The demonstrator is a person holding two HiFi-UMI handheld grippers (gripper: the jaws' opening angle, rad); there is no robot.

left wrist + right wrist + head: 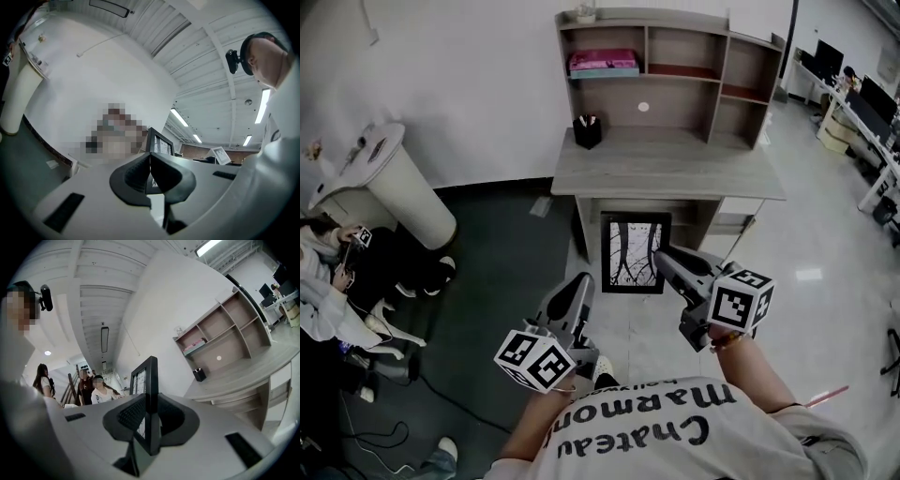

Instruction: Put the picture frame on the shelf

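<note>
A black picture frame (635, 253) with a black-and-white print hangs upright in the air in front of the grey desk (666, 173). My right gripper (662, 255) is shut on its right edge; in the right gripper view the frame's edge (151, 380) stands between the pads. My left gripper (584, 285) sits just left of the frame's lower corner, apart from it, jaws together with nothing in them. In the left gripper view the frame (159, 143) shows beyond the closed jaws. The shelf unit (675, 70) stands on the desk's back.
A pink box (603, 63) lies in the upper left shelf compartment. A black pen holder (587, 131) stands on the desk's left. A white cylindrical unit (394, 183) and a seated person (328, 281) are at the left. More desks (862, 112) stand far right.
</note>
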